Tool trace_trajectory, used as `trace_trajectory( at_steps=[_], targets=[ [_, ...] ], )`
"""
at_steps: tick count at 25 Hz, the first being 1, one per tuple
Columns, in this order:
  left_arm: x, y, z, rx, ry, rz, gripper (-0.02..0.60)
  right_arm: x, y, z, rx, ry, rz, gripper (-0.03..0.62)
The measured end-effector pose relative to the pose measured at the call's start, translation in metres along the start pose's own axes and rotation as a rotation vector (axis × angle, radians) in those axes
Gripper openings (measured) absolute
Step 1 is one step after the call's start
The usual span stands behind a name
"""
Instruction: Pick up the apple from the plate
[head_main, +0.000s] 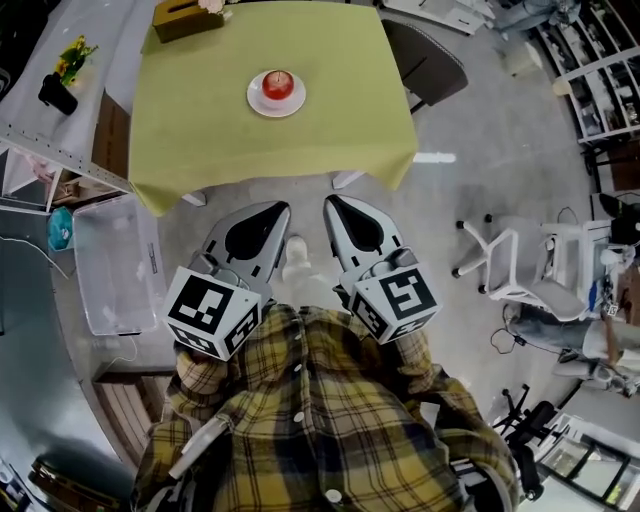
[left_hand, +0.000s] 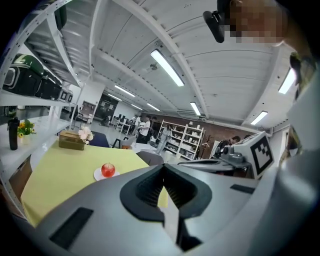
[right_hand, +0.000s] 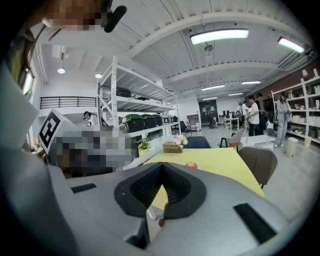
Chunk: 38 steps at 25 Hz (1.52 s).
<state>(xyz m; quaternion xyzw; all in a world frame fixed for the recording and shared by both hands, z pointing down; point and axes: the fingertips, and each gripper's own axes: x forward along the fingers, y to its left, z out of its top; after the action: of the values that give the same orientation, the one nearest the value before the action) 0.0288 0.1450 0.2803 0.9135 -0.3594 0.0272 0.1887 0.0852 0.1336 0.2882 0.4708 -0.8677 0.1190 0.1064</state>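
My left gripper (head_main: 280, 210) and right gripper (head_main: 333, 204): jaws of each pressed together, nothing between them. Apple (head_main: 278, 84) sits on its plate (head_main: 256, 103) on the table (head_main: 200, 120), straight ahead, well apart from both

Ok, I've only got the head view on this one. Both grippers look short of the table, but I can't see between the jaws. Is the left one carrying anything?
Observer: No. In the left gripper view, the left gripper has its jaws together with nothing between them.
Operator: And the right?
Observer: Same. The right gripper is shut and empty in its own view.
Operator: Anyone close to the table?
Observer: Not close. The left gripper view shows people standing well beyond the far side of the table.
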Motion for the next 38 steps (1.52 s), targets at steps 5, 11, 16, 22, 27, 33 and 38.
trace_trajectory(
  at_steps=[5, 11, 16, 22, 27, 33, 38],
  targets=[
    [0.043, 0.019, 0.027, 0.005, -0.027, 0.046, 0.008, 0.028, -0.039, 0.019, -0.024, 0.008, 0.042, -0.003],
    [0.074, 0.034, 0.045, 0.003, -0.053, 0.128, 0.008, 0.053, -0.072, 0.032, -0.039, 0.014, 0.121, -0.003],
    [0.087, 0.047, 0.048, 0.001, -0.066, 0.175, 0.008, 0.067, -0.084, 0.036, -0.062, 0.011, 0.166, -0.003],
    [0.097, 0.064, 0.048, -0.02, -0.057, 0.197, 0.008, 0.089, -0.091, 0.036, -0.058, 0.034, 0.192, -0.003],
    [0.102, 0.1, 0.052, -0.03, -0.046, 0.184, 0.008, 0.123, -0.089, 0.036, -0.043, 0.05, 0.178, -0.003],
    [0.122, 0.154, 0.075, -0.011, -0.018, 0.125, 0.008, 0.174, -0.096, 0.051, -0.018, 0.05, 0.118, -0.003],
    [0.137, 0.203, 0.097, 0.005, 0.001, 0.082, 0.008, 0.219, -0.103, 0.068, 0.003, 0.039, 0.063, -0.003]
  ],
)
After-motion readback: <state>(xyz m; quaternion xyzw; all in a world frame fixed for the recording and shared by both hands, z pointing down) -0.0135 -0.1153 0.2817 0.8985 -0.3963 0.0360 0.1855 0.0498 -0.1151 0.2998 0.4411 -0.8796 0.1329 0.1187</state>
